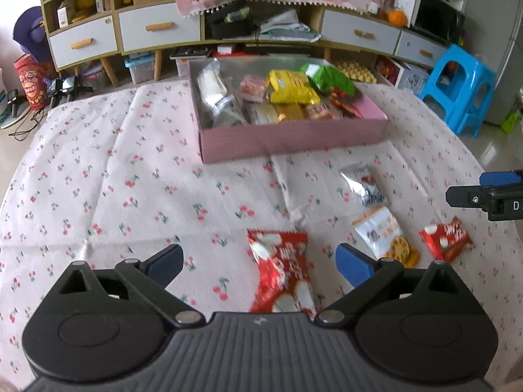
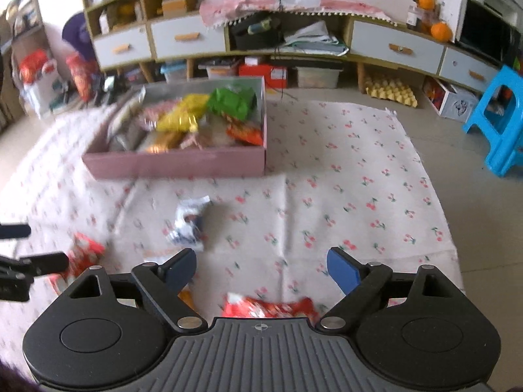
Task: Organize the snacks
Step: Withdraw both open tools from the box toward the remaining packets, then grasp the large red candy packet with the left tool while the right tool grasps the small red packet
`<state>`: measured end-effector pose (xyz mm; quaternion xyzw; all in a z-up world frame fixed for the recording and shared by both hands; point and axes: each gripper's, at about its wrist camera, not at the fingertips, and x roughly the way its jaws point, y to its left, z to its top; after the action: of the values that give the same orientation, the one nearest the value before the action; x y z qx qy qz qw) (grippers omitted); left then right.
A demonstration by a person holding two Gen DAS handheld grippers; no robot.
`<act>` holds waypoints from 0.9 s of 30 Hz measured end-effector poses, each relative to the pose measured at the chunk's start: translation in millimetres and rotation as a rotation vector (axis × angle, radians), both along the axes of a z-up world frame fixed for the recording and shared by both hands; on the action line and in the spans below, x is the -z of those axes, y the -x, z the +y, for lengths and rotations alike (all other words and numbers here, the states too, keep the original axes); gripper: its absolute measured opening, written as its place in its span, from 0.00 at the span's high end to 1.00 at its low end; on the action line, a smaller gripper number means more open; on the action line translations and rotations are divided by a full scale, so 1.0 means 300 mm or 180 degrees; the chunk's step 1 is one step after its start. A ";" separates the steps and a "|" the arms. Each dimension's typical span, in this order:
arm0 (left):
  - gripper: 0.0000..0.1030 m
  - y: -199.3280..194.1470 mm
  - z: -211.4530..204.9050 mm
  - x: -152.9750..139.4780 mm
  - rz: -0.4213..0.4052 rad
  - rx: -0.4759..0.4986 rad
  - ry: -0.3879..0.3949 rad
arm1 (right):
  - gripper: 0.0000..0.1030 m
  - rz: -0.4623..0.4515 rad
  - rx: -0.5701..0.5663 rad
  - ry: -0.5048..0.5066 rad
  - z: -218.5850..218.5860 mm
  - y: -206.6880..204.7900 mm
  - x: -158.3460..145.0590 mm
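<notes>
**Both grippers come down over the loose snacks**

The left gripper (image 1: 260,263) stands wide apart above a red and white snack packet (image 1: 282,274), holding nothing. The right gripper (image 2: 261,271), also apart and empty, hangs over another red packet (image 2: 268,307). Farther on the cherry-print cloth (image 1: 130,170), the pink cardboard box (image 1: 287,140) already collects many snacks, probably their destination.

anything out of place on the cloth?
Four packets lie loose on the tablecloth outside the pink box: large red packet, silver packet, white-orange packet, small red packet. Nothing spilled or torn.
</notes>
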<state>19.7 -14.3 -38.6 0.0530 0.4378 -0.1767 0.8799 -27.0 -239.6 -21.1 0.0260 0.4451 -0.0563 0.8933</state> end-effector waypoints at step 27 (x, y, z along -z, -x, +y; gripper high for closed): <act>0.24 0.062 -0.067 0.096 0.0037 -0.0033 -0.0230 | 0.13 0.0359 -0.1272 0.0844 -0.006 0.073 0.165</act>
<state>1.2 -34.5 -67.5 0.0813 0.4493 -0.1566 0.8758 -49.0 -241.5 -70.6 -0.1832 0.4793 0.0622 0.8561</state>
